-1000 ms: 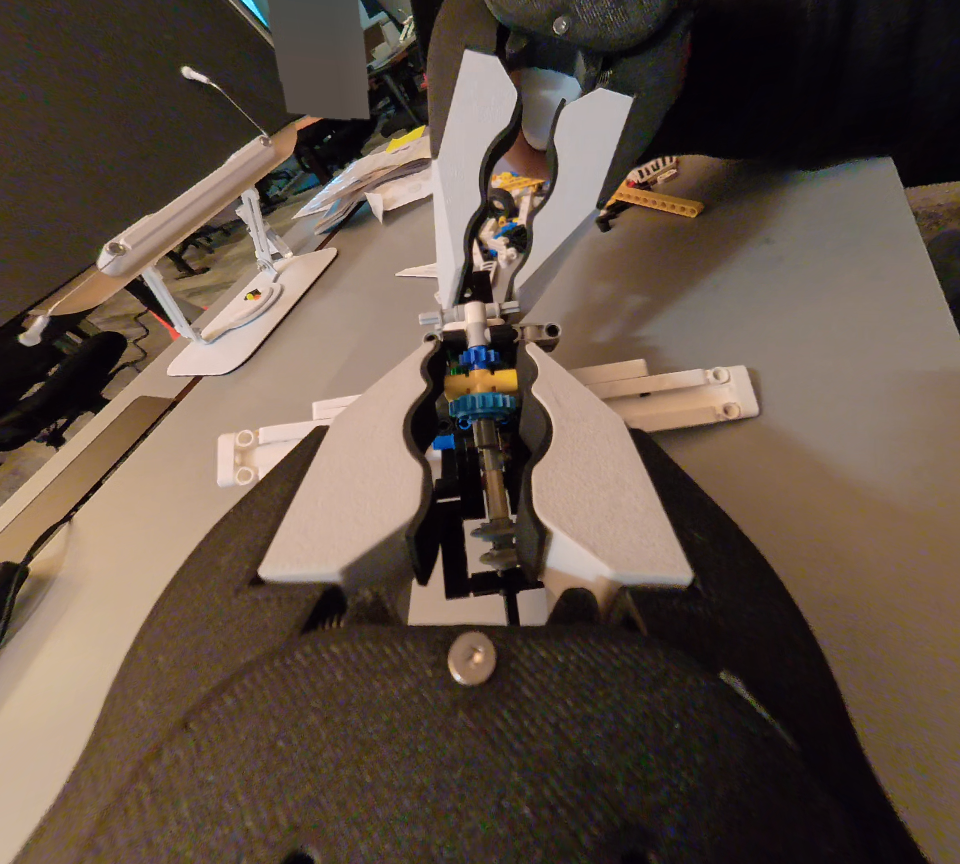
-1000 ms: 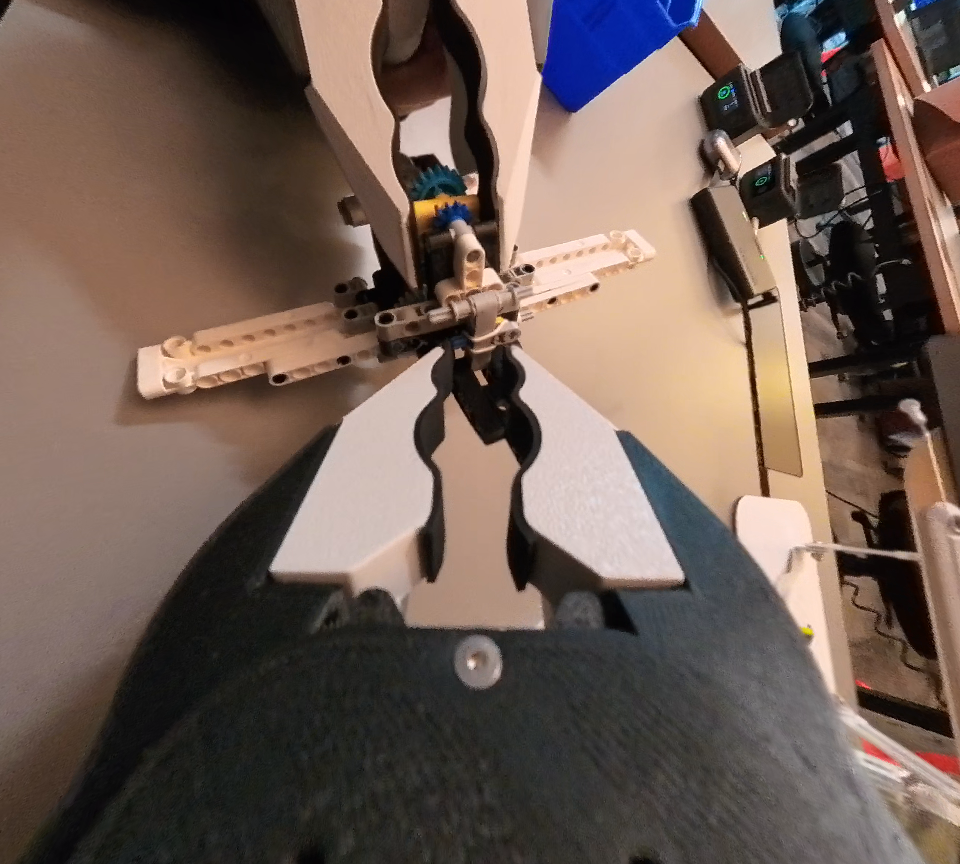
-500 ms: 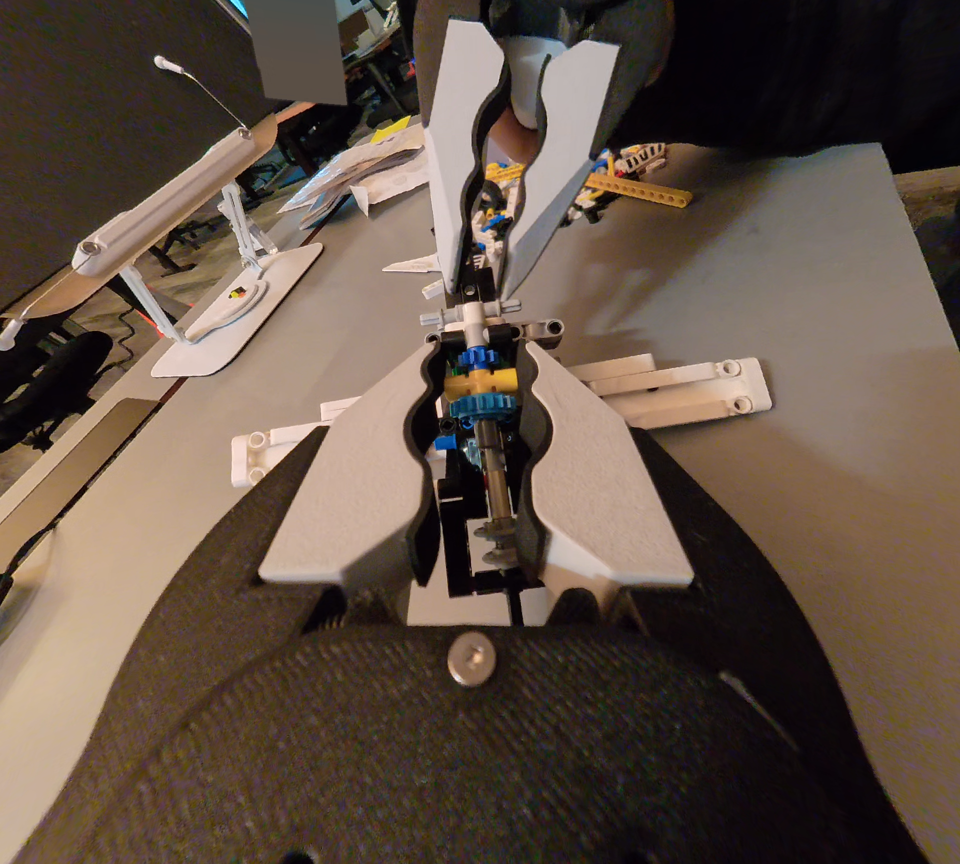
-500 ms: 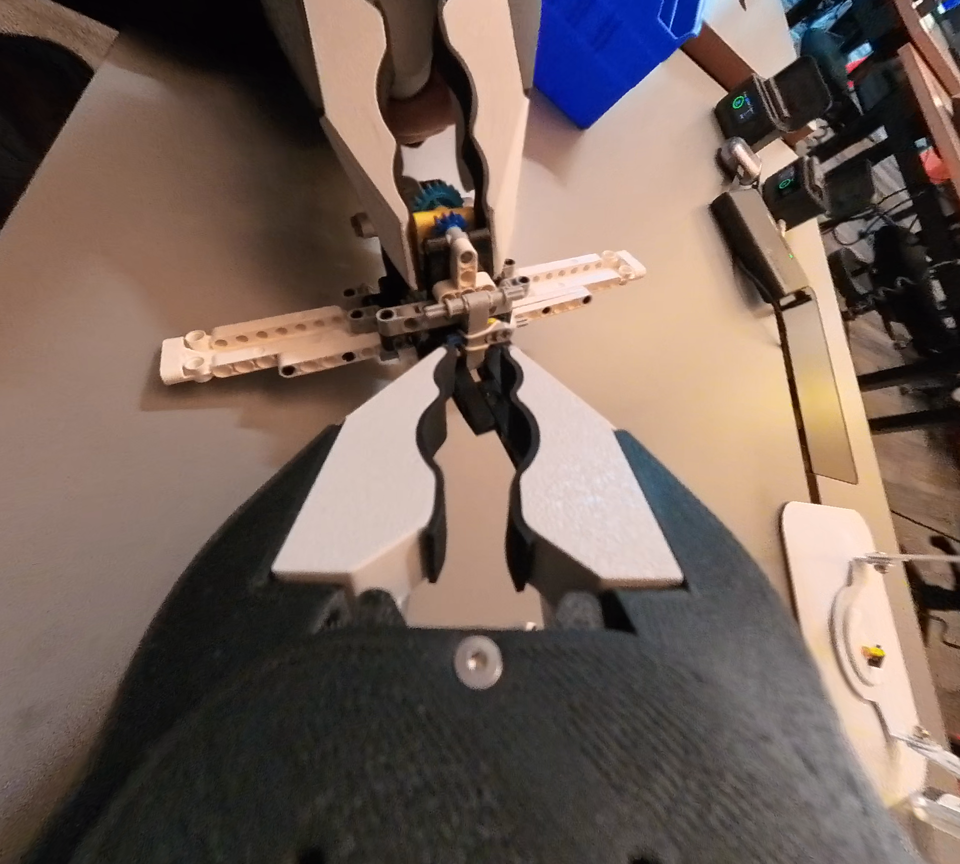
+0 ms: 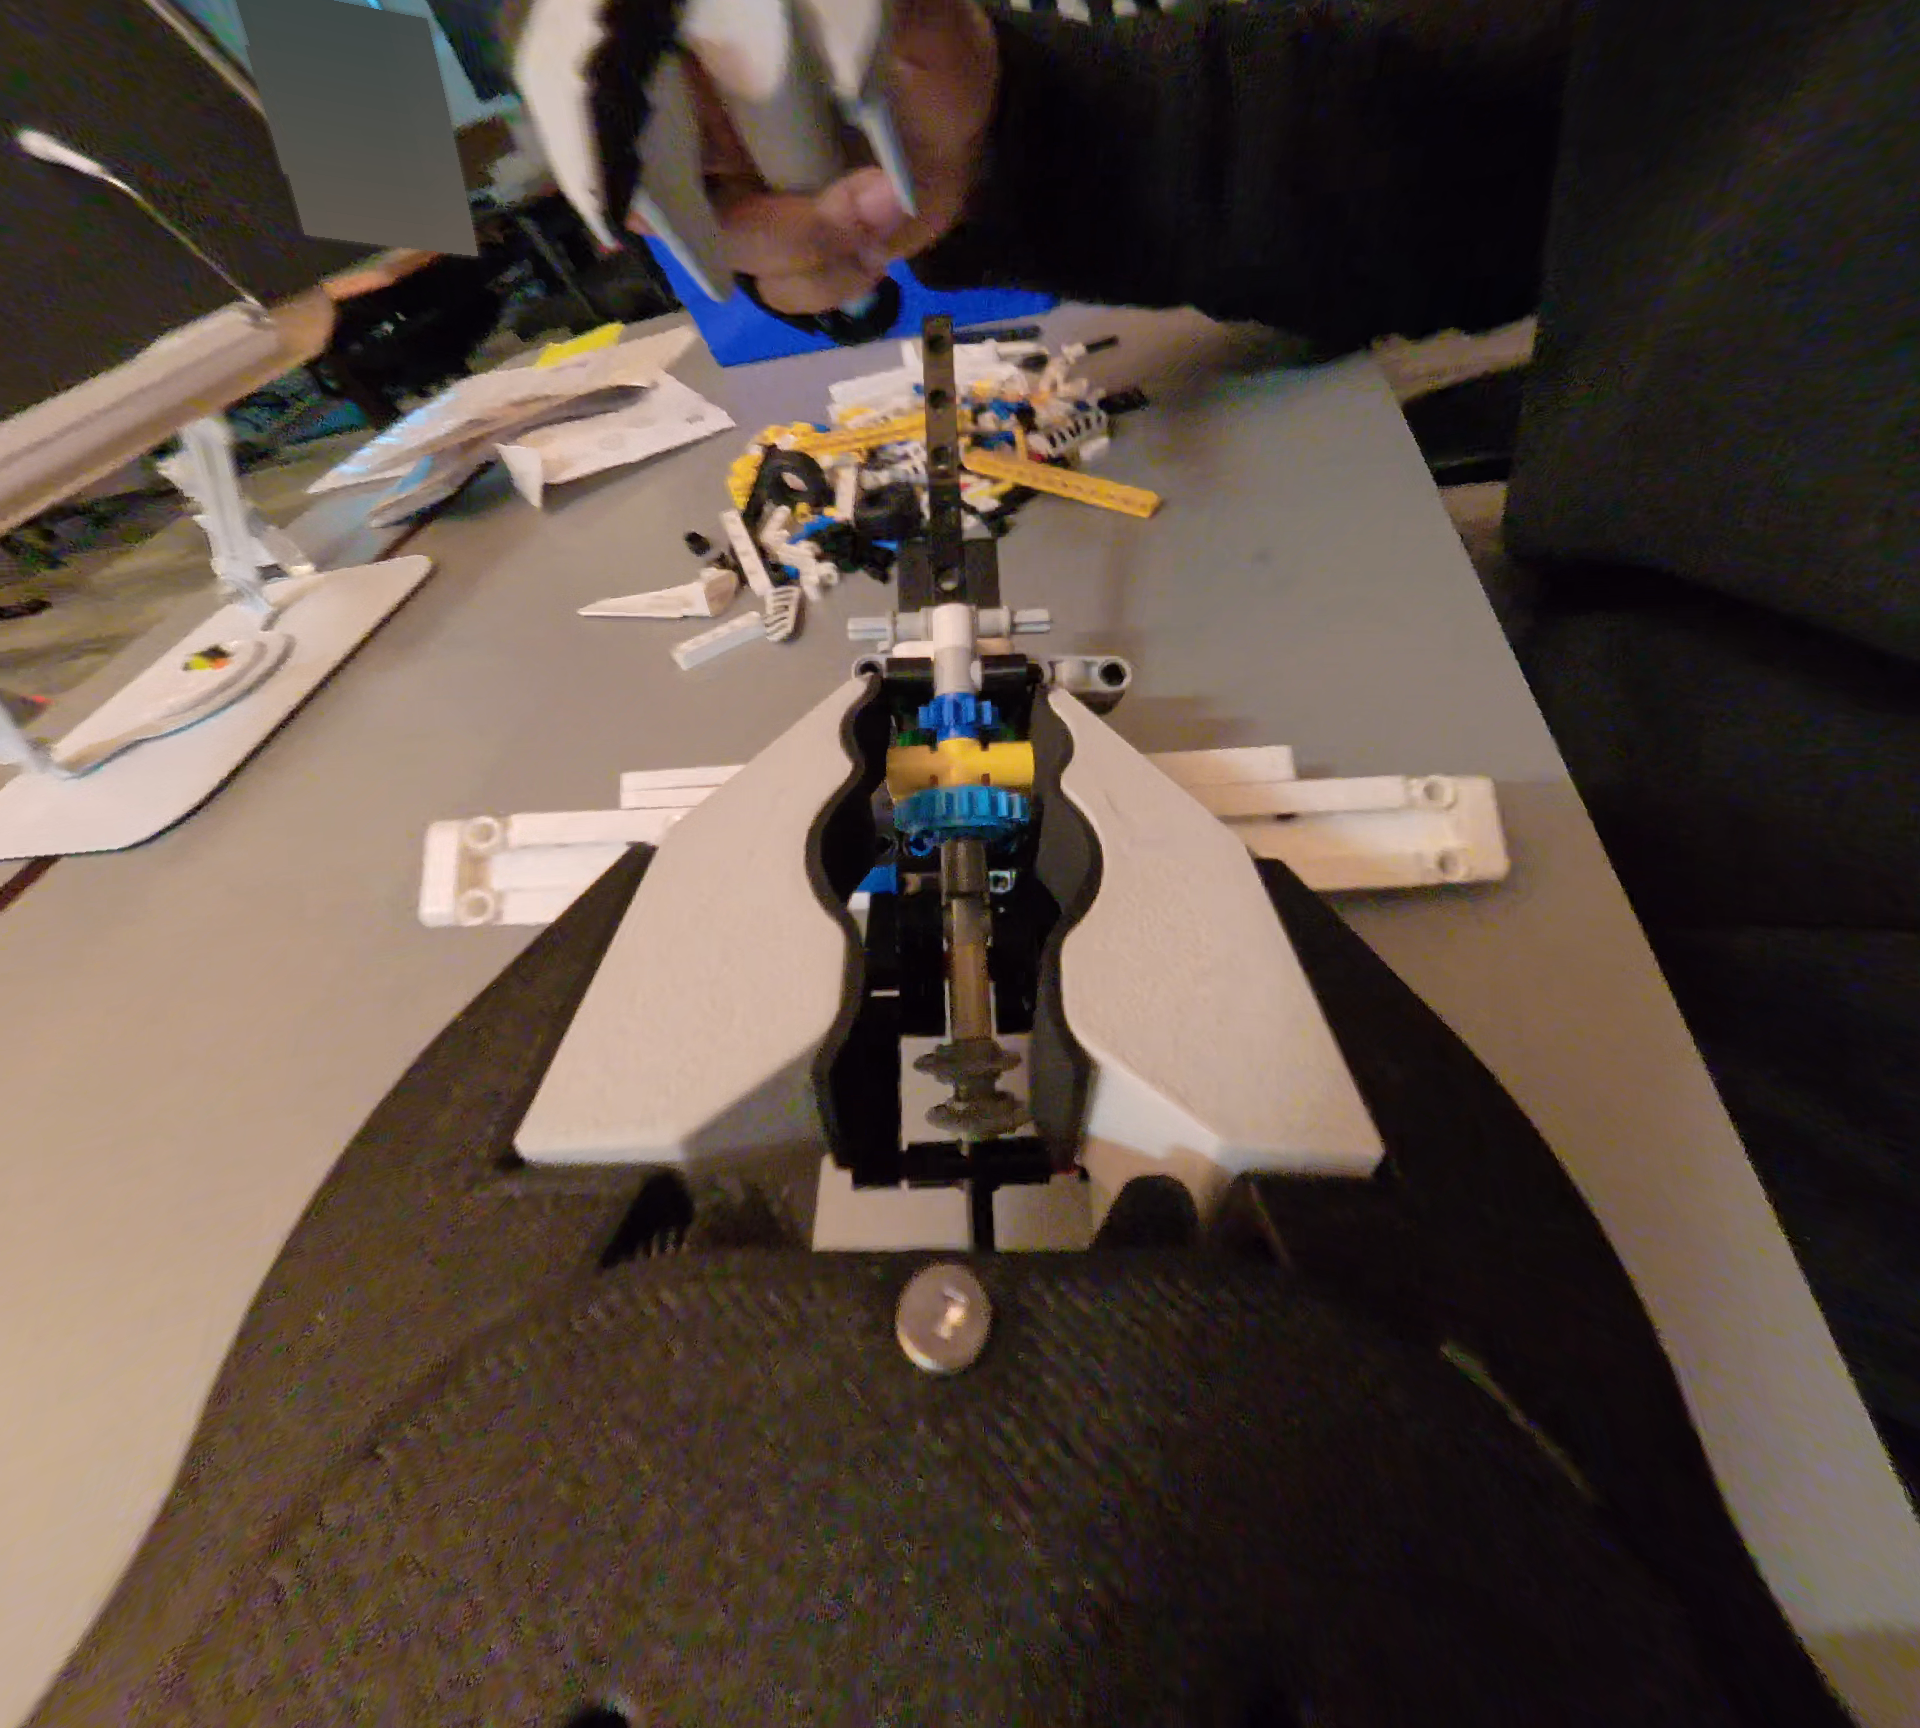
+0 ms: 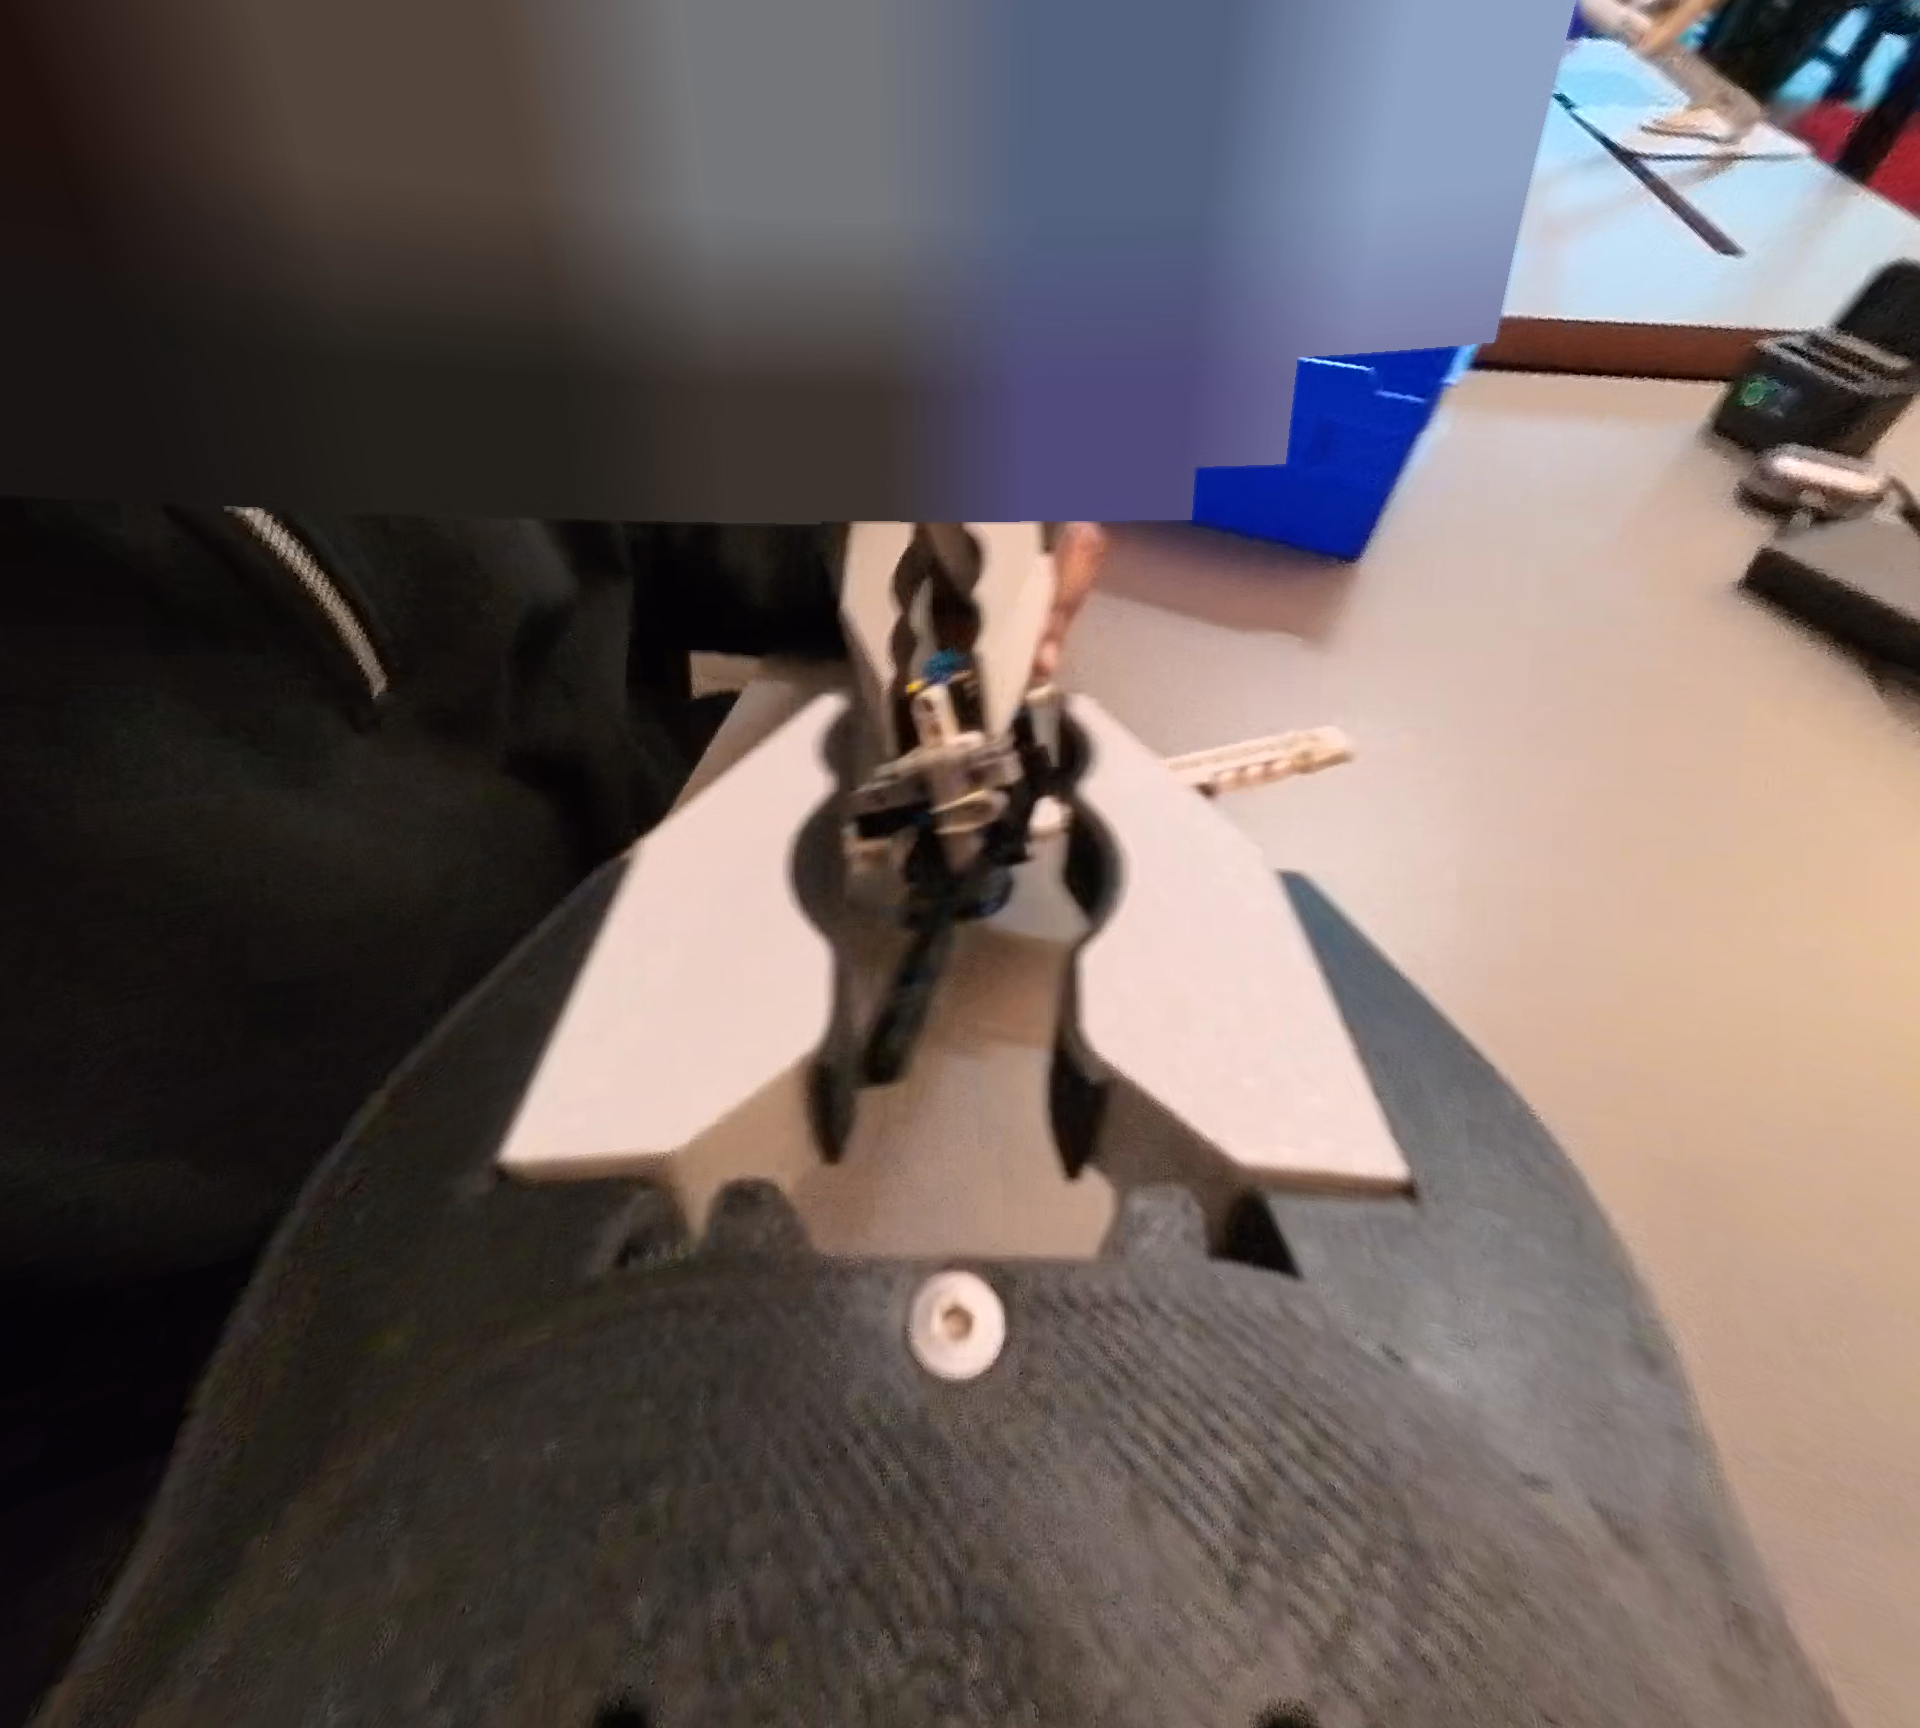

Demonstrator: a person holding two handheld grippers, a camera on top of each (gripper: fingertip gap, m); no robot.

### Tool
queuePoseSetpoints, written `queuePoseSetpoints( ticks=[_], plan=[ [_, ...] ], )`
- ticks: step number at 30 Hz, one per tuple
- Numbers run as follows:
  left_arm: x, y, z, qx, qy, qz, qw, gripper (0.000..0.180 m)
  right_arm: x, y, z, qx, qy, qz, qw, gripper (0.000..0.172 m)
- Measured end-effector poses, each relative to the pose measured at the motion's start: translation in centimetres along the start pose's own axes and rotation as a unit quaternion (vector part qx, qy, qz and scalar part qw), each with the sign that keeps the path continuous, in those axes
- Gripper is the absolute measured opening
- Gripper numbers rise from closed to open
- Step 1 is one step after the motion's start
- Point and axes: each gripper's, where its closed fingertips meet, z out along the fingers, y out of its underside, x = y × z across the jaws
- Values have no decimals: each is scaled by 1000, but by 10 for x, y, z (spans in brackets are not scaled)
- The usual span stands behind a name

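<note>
In the left wrist view, going left to right, we see at nine o'clock a white stand (image 5: 197,681) on the grey tabletop (image 5: 1299,598), then folded paper sheets (image 5: 540,421) at eleven o'clock. At twelve o'clock lies a heap of loose building-toy parts (image 5: 914,463), with a yellow beam (image 5: 1070,483) on its right edge and a blue bin (image 5: 748,317) behind it.

Our left tongs (image 5: 961,691) stand partly open and are clamped on a building-toy assembly (image 5: 961,764). Both dark pads bear on its black frame, and a blue gear, a yellow block and a metal-coloured axle show between them. The assembly's long axis runs straight along the fingers toward twelve o'clock, where a black holed beam (image 5: 940,452) sticks up and away from the tips. Its white cross beams (image 5: 1371,826) reach out to nine and three o'clock, low over the tabletop.

Our right tongs (image 5: 748,224) are up in the air at eleven to twelve o'clock, blurred and well apart from the black beam. Their fingers are spread, and nothing is pressed between the pads. In the right wrist view the assembly (image 6: 935,795) sits at twelve o'clock, framed between the spread fingers (image 6: 1174,930), which do not touch it. The left tongs are therefore the nearer pair.
</note>
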Motion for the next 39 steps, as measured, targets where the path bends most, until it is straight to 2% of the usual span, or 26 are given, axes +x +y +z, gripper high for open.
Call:
queuePoseSetpoints(
  ticks=[1, 4, 7, 10, 18, 27, 35, 36, 39],
  plan=[
    [4, 2, 4, -10, 7, 7, 1000, 25, 5, -1, -4, 3, -11, 19, 1000, 42],
    [14, 7, 12, -30, 27, 17, 999, 25, 8, 10, 0, 1, -81, 70, 994, 41],
    [19, 2, 11, -16, 45, 7, 999, 24, -13, 32, 20, -6, -201, 115, 973, 39],
    [23, 0, 9, -8, 58, 0, 998, 24, -28, 58, 33, -45, -259, 148, 954, 41],
    [27, 0, 11, -12, 69, -1, 998, 24, -39, 72, 38, -60, -296, 165, 939, 32],
    [31, 6, 15, -36, 77, 5, 996, 23, -42, 85, 40, -95, -290, 157, 939, 28],
    [32, 9, 17, -47, 78, 7, 996, 24, -40, 91, 36, -116, -269, 124, 948, 17],
    [29, 8, 17, -46, 69, 3, 997, 24, -41, 91, 32, -117, -278, 119, 946, 0],
    [29, 7, 16, -39, 71, -1, 997, 24, -32, 88, 31, -105, -249, 113, 956, 5]
  ],
)
